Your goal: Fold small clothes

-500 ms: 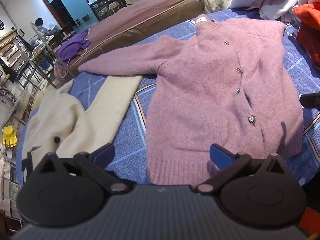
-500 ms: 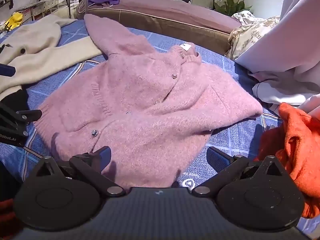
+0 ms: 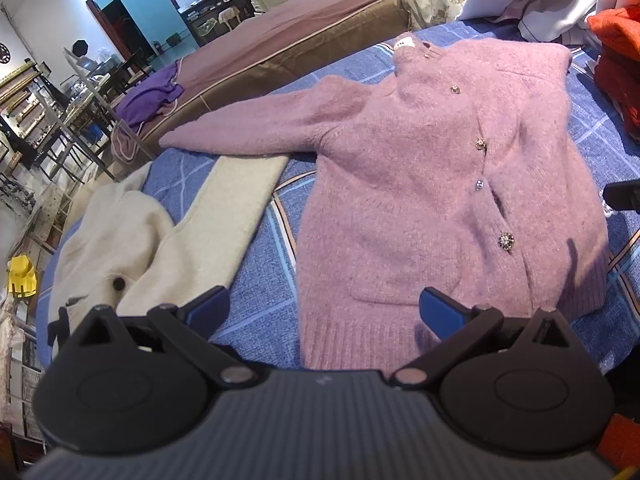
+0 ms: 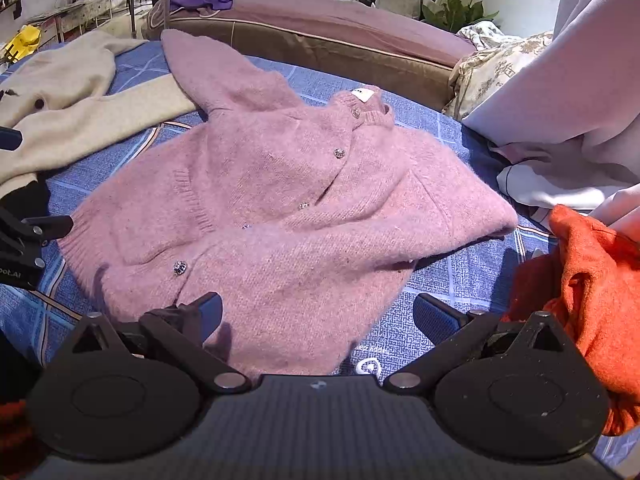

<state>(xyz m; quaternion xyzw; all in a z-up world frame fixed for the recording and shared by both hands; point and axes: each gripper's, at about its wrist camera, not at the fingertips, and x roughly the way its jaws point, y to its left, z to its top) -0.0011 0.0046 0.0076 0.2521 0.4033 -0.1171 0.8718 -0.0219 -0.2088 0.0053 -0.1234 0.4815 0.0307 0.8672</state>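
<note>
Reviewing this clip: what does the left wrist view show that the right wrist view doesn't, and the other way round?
Only the left wrist view shows the pink cardigan's whole outstretched sleeve lying flat, and the blue doorway. Only the right wrist view shows the other sleeve folded across the chest, the potted plant, and a white logo on the bedspread. Both share the cardigan, the cream garment, the orange garment, the purple cloth, and open grippers: left, right.

A blue patterned bedcover (image 3: 256, 264) was observed as the supporting surface. Laid flat on it — a pink buttoned cardigan (image 3: 420, 200), one sleeve stretched out sideways. A cream garment (image 3: 132, 240) was noted beside that sleeve; an orange garment (image 4: 592, 288) lay bunched at the opposite edge — near white fabric (image 4: 560, 120).
</note>
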